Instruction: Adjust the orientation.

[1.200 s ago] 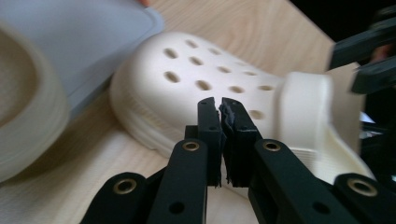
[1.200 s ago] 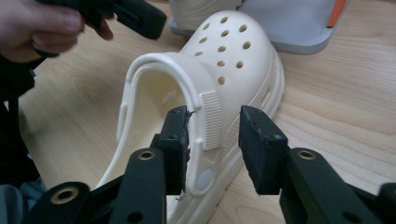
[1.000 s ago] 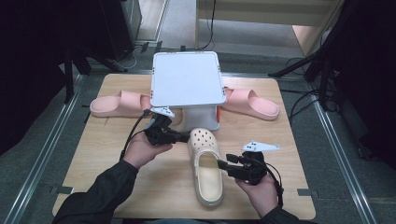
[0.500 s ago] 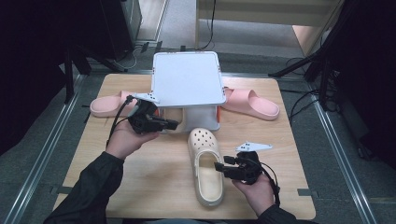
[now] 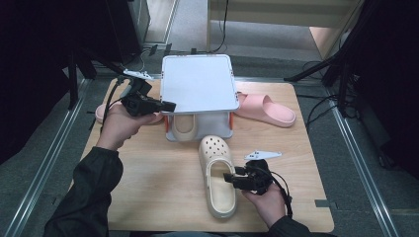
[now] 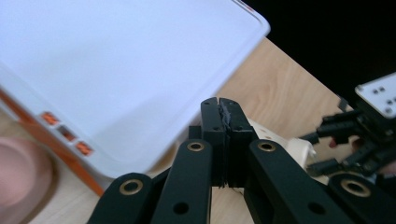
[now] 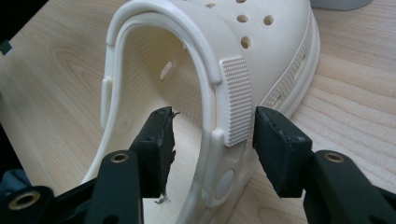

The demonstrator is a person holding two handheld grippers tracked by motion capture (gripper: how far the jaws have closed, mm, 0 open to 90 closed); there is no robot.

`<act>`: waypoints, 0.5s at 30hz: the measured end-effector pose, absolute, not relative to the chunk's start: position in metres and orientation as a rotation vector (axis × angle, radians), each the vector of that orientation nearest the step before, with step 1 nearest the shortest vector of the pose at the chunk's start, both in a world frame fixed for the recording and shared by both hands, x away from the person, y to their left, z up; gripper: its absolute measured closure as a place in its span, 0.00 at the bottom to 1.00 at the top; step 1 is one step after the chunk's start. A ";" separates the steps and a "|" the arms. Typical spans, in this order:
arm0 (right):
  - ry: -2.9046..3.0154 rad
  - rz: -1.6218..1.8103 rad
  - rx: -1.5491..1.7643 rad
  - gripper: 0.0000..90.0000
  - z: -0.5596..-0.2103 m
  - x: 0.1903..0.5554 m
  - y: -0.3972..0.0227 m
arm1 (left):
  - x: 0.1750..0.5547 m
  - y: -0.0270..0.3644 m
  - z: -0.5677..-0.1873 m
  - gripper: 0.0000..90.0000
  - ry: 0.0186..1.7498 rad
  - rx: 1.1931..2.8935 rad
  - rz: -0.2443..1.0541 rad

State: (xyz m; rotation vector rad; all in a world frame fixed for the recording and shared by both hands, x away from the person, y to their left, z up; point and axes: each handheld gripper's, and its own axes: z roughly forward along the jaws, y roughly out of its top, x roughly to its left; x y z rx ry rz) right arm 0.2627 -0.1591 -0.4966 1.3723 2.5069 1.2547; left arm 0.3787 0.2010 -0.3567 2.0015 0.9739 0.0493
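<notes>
Left hand-held gripper (image 5: 165, 105) lifted toward rack (image 5: 197, 84), jaws together, empty; right (image 5: 230, 177) wide astride clog (image 5: 217, 173) rim.

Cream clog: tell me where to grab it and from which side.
Take the cream clog by its right side wall at the heel opening, coming from the right. That wall is thin and upright, and the right gripper already straddles it, open.
</notes>
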 end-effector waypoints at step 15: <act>2.485 1.231 1.390 0.54 -0.500 0.268 -0.155 | 0.399 0.219 -0.375 0.99 1.012 1.981 0.075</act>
